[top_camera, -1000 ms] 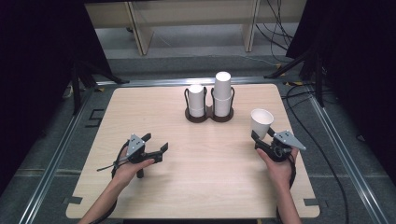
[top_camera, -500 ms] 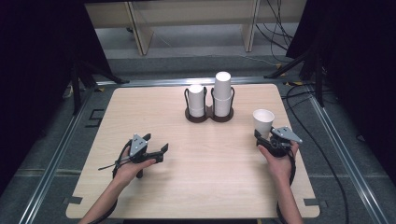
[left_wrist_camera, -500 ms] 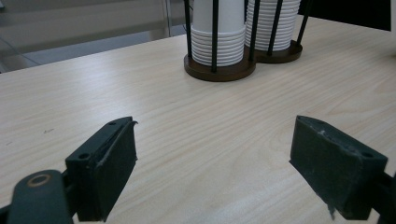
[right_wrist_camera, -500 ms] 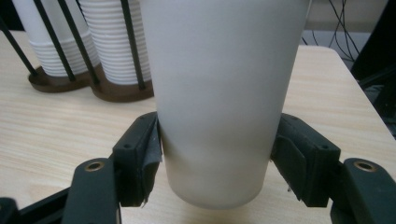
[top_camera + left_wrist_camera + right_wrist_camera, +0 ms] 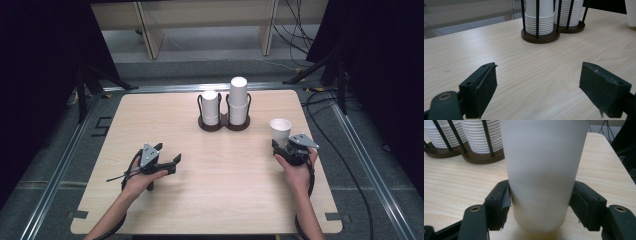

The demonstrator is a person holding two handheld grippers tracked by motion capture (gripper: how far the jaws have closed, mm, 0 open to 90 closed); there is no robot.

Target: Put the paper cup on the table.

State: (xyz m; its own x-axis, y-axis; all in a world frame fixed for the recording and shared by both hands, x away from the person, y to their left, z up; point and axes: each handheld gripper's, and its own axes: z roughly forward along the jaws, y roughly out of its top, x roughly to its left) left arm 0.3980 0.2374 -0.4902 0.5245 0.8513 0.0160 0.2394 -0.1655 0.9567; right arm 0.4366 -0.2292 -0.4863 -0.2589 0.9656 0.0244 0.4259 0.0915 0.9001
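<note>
I see a pale wood-grain table (image 5: 225, 175), white cups (image 5: 238, 100) stacked in a dark brown holder (image 5: 540, 38) with black rods, a white cup (image 5: 541, 175) and black jaws.
</note>
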